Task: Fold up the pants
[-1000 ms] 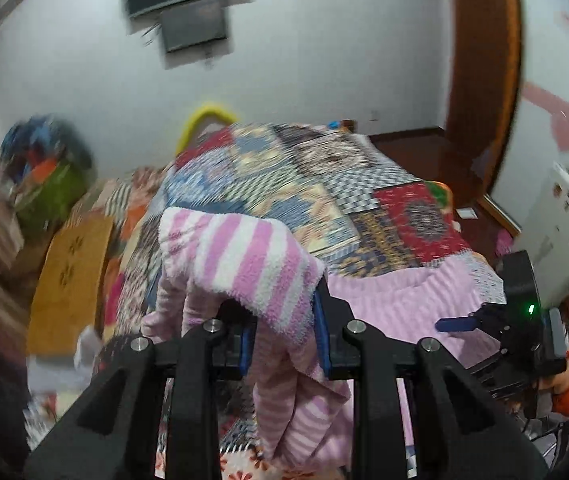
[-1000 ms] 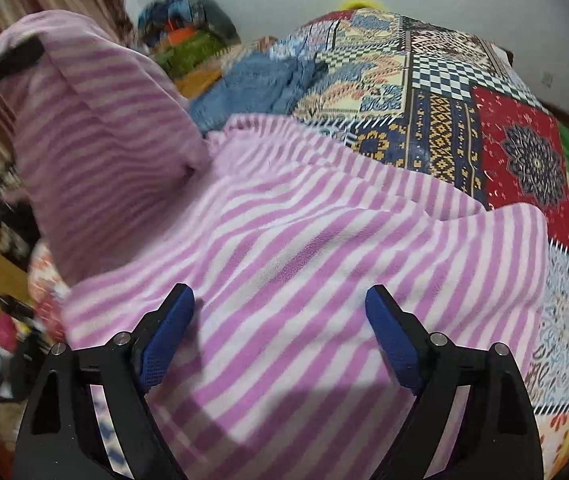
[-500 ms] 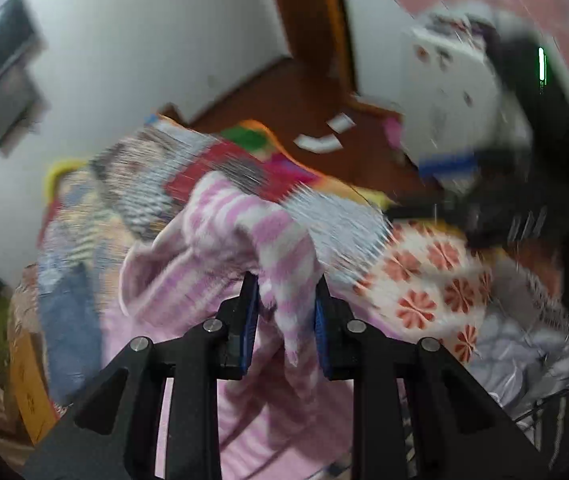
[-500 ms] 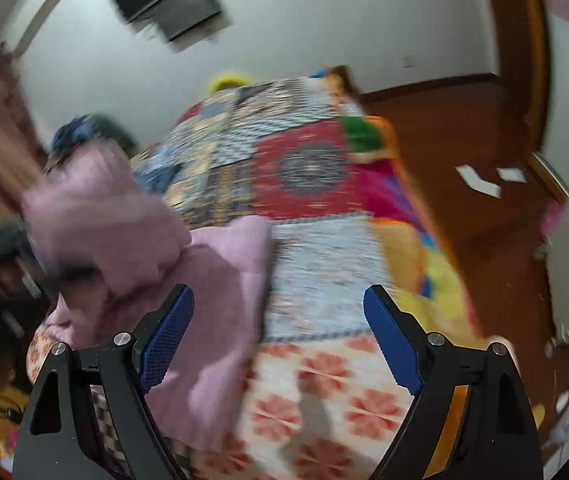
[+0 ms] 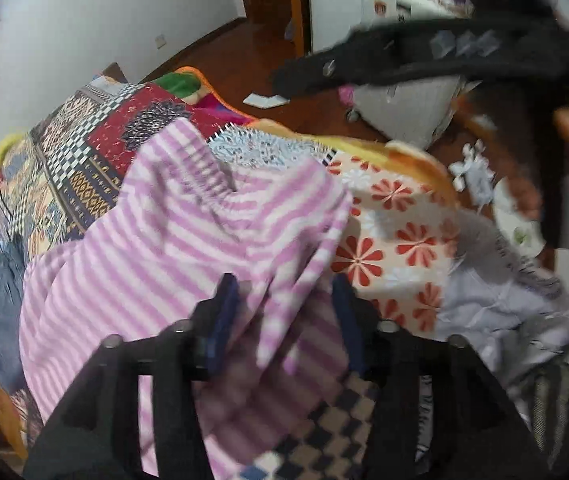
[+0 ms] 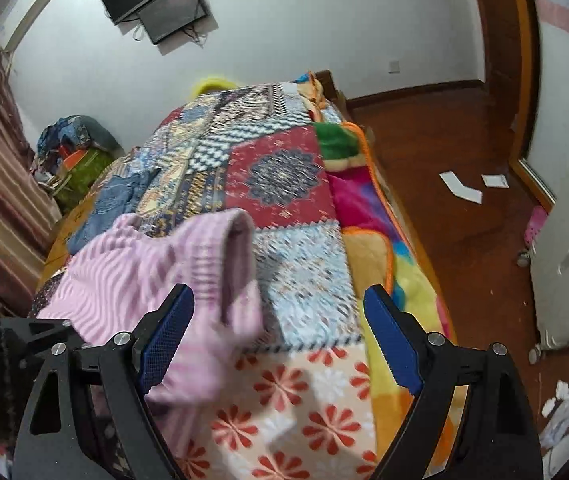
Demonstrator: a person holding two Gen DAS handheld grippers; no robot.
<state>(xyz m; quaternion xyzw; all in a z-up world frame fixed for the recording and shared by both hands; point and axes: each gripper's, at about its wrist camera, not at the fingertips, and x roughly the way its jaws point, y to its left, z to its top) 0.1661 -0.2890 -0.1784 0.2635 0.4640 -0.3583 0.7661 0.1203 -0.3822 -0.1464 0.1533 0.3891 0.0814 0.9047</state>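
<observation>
The pink and white striped pants lie bunched on the bed near its front edge; they also show in the right wrist view. My left gripper is open, its blue pads apart, with pants fabric lying loose between them. My right gripper is wide open and empty, just right of the pants' folded edge, above the quilt. The right gripper also shows in the left wrist view, high at the right.
The bed carries a colourful patchwork quilt and a floral blanket. A blue garment lies at the bed's left. White furniture stands on the wooden floor at right. Grey bedding lies beside the bed.
My left gripper has opened and let go of the pants, which dropped onto the bed. My right gripper stayed open and swung to the pants' right side.
</observation>
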